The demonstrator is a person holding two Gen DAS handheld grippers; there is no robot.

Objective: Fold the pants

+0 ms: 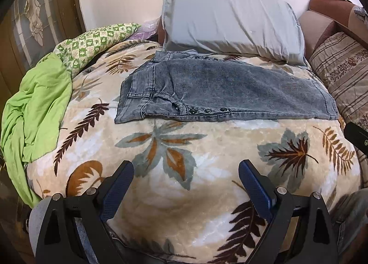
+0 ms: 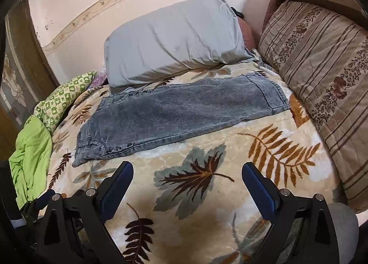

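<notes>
- On the leaf-patterned blanket of a bed, a pair of grey denim pants is laid flat, crosswise, just in front of a grey pillow.
- Judging by the doubled layers, the pants seem to be folded once already, one leg over the other, so that a single long panel is presented for the next fold.
- The waistband end is turned toward the left of both views, where a pocket seam and belt loops can be made out; the hem end is pointed right, toward a striped cushion.
- A row of dark buttons is seen along the near edge, and another along the far edge.
- The cloth looks faded and ribbed, and lies mostly smooth, with slight bunching near the pocket.
- The left gripper is held low over bare blanket, near the pants but not touching them; its blue-padded fingers are spread apart and nothing is gripped.
- The right gripper is held likewise, fingers apart and empty, short of the near edge of the pants.
- A crumpled green cloth and a green checked cloth are heaped at the left of the bed, well apart from the pants.
</notes>
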